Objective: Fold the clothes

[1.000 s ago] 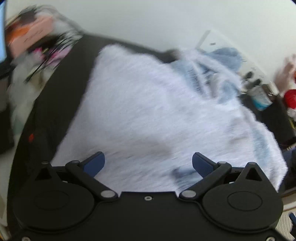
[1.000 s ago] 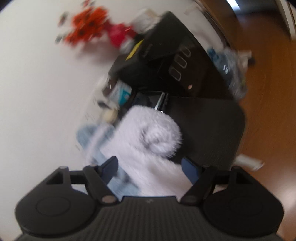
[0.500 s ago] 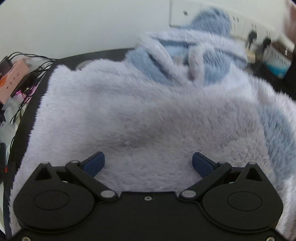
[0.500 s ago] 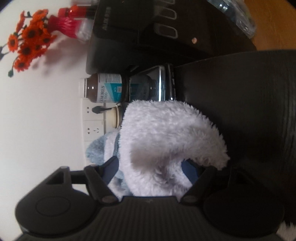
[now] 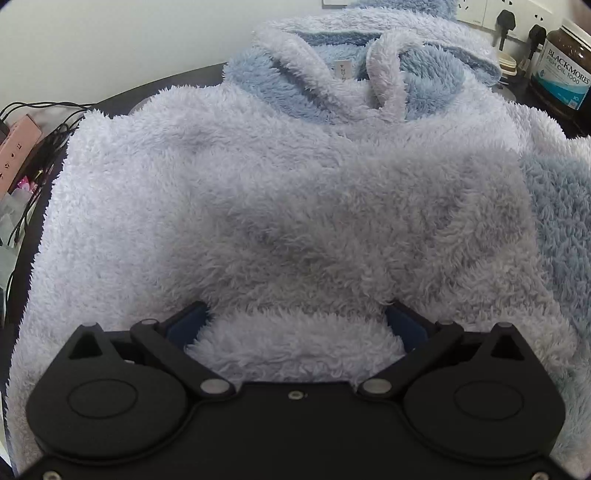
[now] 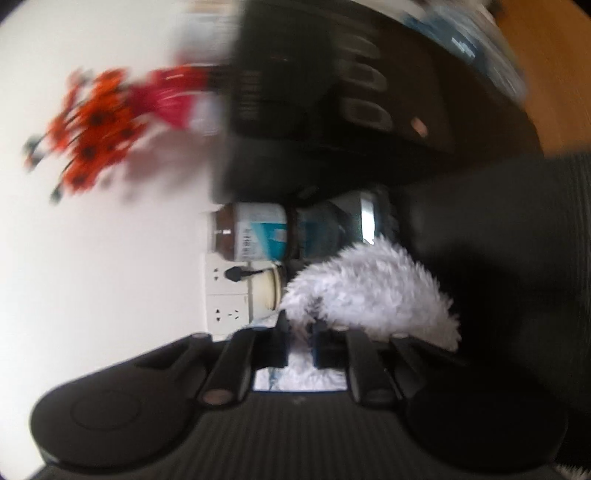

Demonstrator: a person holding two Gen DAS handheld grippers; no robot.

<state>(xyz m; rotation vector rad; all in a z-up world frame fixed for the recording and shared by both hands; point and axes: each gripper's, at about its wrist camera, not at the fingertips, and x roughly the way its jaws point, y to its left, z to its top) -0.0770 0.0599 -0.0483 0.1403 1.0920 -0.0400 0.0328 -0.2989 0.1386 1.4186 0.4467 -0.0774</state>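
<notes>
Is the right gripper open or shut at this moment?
Shut on cloth. In the right wrist view, the right gripper has its jaws drawn close together, pinching a fold of the fluffy pale-lilac fleece garment.

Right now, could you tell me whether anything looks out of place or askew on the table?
The fleece garment lies rumpled, its hood bunched against the wall sockets, crowding the supplement bottle. The right claw is shut on a fleece corner; the left claw is open.

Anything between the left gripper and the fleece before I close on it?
Nothing visible. The left gripper is open with a fold of the fleece already bulging between its jaws.
</notes>
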